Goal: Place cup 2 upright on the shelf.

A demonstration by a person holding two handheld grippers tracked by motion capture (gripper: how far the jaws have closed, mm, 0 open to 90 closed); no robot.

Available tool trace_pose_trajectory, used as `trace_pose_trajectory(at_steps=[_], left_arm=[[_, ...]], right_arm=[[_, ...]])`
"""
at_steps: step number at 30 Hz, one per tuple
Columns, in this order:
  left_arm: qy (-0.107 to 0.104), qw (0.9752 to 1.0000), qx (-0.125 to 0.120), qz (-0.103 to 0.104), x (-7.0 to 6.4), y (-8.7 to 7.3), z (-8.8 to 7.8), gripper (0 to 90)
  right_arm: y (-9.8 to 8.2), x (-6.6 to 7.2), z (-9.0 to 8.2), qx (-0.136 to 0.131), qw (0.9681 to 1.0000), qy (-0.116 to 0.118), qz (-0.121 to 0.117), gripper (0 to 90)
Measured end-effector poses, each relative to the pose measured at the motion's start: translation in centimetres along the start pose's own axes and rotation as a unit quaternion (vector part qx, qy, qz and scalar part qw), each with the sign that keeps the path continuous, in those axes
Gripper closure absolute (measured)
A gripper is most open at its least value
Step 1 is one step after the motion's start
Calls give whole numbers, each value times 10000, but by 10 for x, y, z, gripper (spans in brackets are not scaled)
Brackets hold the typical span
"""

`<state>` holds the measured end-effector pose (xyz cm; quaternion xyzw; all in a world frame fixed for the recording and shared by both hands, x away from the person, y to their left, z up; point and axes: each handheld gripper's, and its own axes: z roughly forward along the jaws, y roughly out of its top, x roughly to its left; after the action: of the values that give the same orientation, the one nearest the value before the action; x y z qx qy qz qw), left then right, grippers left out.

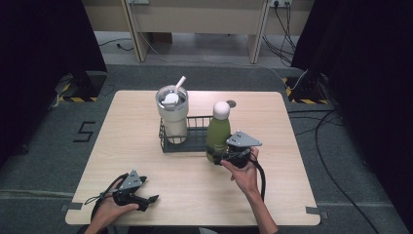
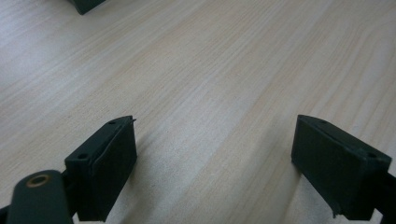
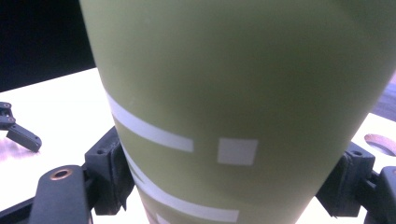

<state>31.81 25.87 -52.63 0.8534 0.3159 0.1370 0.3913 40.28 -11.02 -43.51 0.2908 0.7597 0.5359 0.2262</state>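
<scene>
Nearest, at the front left of the table (image 1: 146, 209): left tool (image 1: 146, 199) resting low, jaws spread wide over bare wood, nothing between them. Further in, right of centre: right tool (image 1: 220, 159) clamped on the lower body of the green bottle (image 1: 217, 134), pads pressed against both flanks. Bottle upright, just outside the right end of the black wire basket (image 1: 195, 141) — touching it or not, hard to tell. Probably rigid metal, smooth and a bit slippery, top-heavy if full; best gripped low on the straight wall, not the tapering neck or white cap. Beyond, in the basket's left end: a white tumbler (image 1: 174, 117) with straw.
</scene>
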Motion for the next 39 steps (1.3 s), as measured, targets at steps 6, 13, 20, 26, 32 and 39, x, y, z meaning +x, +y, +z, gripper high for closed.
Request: trace_pose_trajectory(at_steps=[6,13,20,26,32,39], left_arm=[[0,10000,0,0,0,0,0,135],[1,10000,0,-3,0,0,0,135],[3,10000,1,0,0,0,0,135],[5,10000,0,-1,0,0,0,135],[12,10000,2,1,0,0,0,136],[11,10000,9,7,0,0,-1,136]], right_arm=[[8,-1,-4,-37,10000,23,8,209],[17,-2,-4,-12,10000,33,-23,209],[31,-2,0,-63,9999,84,-12,209],[46,-1,3,-123,9998,113,-75,209],[58,-1,9,-121,9997,146,-119,209],[66,-2,15,-141,9997,161,-120,209]])
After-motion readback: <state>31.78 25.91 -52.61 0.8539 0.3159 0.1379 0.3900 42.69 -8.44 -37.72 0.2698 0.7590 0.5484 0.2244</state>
